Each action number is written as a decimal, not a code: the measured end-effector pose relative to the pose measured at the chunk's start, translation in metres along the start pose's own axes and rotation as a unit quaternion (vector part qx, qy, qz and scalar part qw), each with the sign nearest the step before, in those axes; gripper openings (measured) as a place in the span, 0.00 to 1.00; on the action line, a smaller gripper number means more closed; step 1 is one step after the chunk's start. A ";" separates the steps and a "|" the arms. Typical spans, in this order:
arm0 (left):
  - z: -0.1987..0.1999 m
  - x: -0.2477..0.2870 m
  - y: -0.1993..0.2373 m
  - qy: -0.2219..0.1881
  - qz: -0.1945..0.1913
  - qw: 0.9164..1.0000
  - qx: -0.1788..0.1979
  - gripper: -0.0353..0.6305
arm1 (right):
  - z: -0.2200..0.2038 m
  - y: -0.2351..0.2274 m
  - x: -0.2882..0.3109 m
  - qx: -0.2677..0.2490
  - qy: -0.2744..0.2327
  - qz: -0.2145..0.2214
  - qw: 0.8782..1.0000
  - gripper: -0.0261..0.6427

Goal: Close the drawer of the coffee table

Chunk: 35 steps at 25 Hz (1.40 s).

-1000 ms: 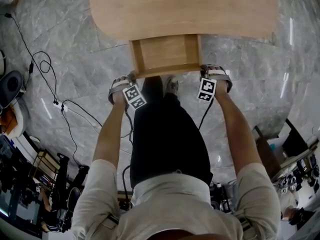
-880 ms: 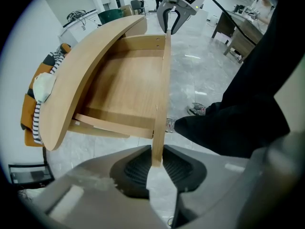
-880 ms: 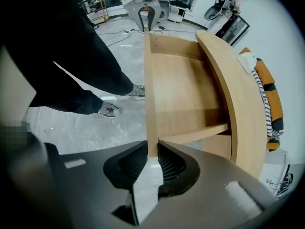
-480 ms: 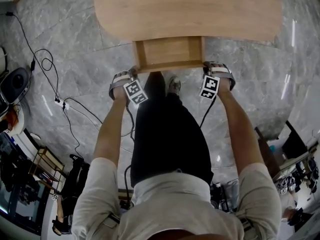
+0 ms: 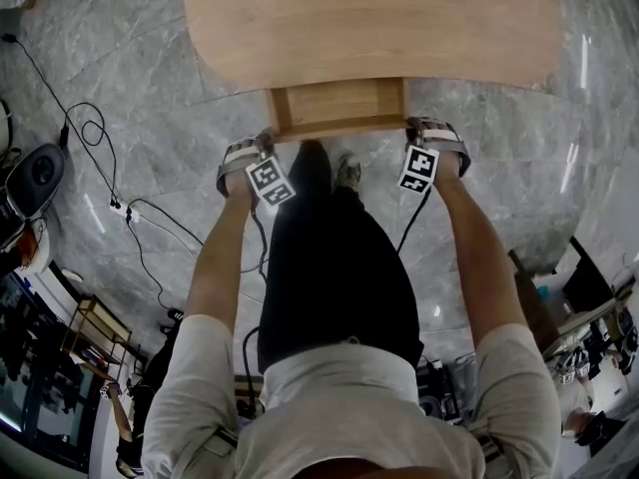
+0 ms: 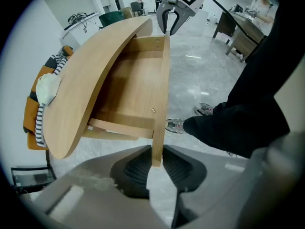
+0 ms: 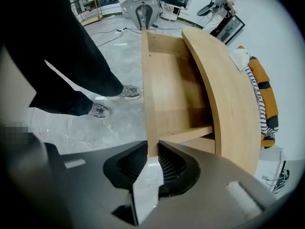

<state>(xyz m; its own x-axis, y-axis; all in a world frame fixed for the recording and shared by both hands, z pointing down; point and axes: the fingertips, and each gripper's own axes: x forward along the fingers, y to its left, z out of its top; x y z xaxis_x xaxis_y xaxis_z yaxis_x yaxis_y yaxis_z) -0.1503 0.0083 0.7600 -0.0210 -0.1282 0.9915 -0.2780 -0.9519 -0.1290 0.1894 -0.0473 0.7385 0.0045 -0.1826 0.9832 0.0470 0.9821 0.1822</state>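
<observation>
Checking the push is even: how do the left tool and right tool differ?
The left tool clamps the drawer front at its left end; the right tool clamps its right end. The left tool's marker cube is turned further askew than the right tool's. Both are shut on the board.

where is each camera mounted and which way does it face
Head view: on the person's head, facing steeply down at the coffee table and its part-open drawer; arms, trousers, left gripper and right gripper show.
Left gripper view: on the left gripper, facing along the drawer front held in its jaws; trousers show.
Right gripper view: on the right gripper, facing along that front from the opposite end; trousers too.
Shared: each gripper view shows the other gripper at the far end.
</observation>
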 end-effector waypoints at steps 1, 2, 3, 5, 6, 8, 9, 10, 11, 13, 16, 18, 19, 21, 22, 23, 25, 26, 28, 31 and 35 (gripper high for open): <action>-0.001 0.000 0.003 0.002 0.002 1.000 0.000 0.20 | 0.002 -0.002 0.001 0.003 0.000 -0.002 1.000 0.16; -0.001 0.001 0.006 0.004 0.003 1.000 0.000 0.20 | 0.003 -0.004 0.002 0.005 0.000 -0.003 1.000 0.16; -0.001 0.001 0.009 0.005 0.004 1.000 0.000 0.20 | 0.003 -0.006 0.002 0.008 0.001 -0.003 1.000 0.16; -0.001 0.004 0.015 0.004 0.005 1.000 0.002 0.20 | 0.004 -0.009 0.004 0.014 0.003 -0.006 1.000 0.16; -0.002 0.005 0.017 0.003 0.005 1.000 0.003 0.20 | 0.005 -0.011 0.005 0.016 0.004 -0.007 1.000 0.16; -0.003 0.005 0.022 0.002 0.006 1.000 0.005 0.20 | 0.007 -0.015 0.006 0.019 0.004 -0.010 1.000 0.16; -0.003 0.005 0.023 0.001 0.007 1.000 0.005 0.20 | 0.008 -0.016 0.006 0.018 0.004 -0.011 1.000 0.16; -0.003 0.005 0.023 0.001 0.007 1.000 0.005 0.20 | 0.007 -0.017 0.006 0.018 0.004 -0.012 1.000 0.16; -0.003 0.005 0.024 0.000 0.006 1.000 0.004 0.20 | 0.007 -0.018 0.006 0.018 0.005 -0.013 1.000 0.16; -0.001 0.007 0.023 0.000 0.003 1.000 0.004 0.20 | 0.006 -0.019 0.008 0.021 0.009 -0.015 1.000 0.16; 0.001 0.011 0.022 -0.003 0.003 1.000 0.002 0.20 | 0.004 -0.022 0.012 0.022 0.012 -0.018 1.000 0.16; 0.002 0.013 0.024 -0.005 0.006 1.000 0.000 0.20 | 0.003 -0.025 0.015 0.023 0.014 -0.019 0.999 0.16; 0.003 0.013 0.024 -0.006 0.006 1.000 0.000 0.20 | 0.003 -0.024 0.015 0.024 0.014 -0.019 0.999 0.16; 0.002 0.013 0.022 -0.005 0.004 1.000 0.001 0.20 | 0.002 -0.022 0.015 0.025 0.015 -0.018 0.999 0.16; 0.002 0.013 0.022 -0.005 0.003 1.000 0.002 0.20 | 0.002 -0.022 0.015 0.024 0.014 -0.018 0.999 0.16; 0.002 0.014 0.023 -0.005 0.004 1.000 0.002 0.20 | 0.003 -0.023 0.015 0.024 0.014 -0.020 0.999 0.16; 0.002 0.015 0.028 -0.006 0.008 1.000 0.002 0.20 | 0.004 -0.027 0.017 0.025 0.011 -0.024 0.999 0.16; 0.002 0.015 0.031 -0.006 0.010 1.000 0.002 0.20 | 0.005 -0.028 0.017 0.025 0.010 -0.026 0.999 0.16; 0.002 0.014 0.035 -0.006 0.012 1.000 0.005 0.20 | 0.006 -0.030 0.016 0.027 0.008 -0.030 0.999 0.16; 0.003 0.013 0.038 -0.006 0.014 1.000 0.007 0.20 | 0.005 -0.034 0.015 0.029 0.006 -0.036 0.999 0.16; 0.005 0.014 0.040 -0.009 0.013 1.000 -0.008 0.20 | 0.003 -0.039 0.016 0.038 0.001 -0.045 0.998 0.17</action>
<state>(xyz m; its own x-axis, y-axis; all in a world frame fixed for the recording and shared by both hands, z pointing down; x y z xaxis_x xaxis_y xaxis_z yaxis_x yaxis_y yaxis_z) -0.1569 -0.0326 0.7691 -0.0101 -0.1573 0.9875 -0.2926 -0.9438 -0.1534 0.1842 -0.0885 0.7476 0.0067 -0.2694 0.9630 -0.0295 0.9626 0.2694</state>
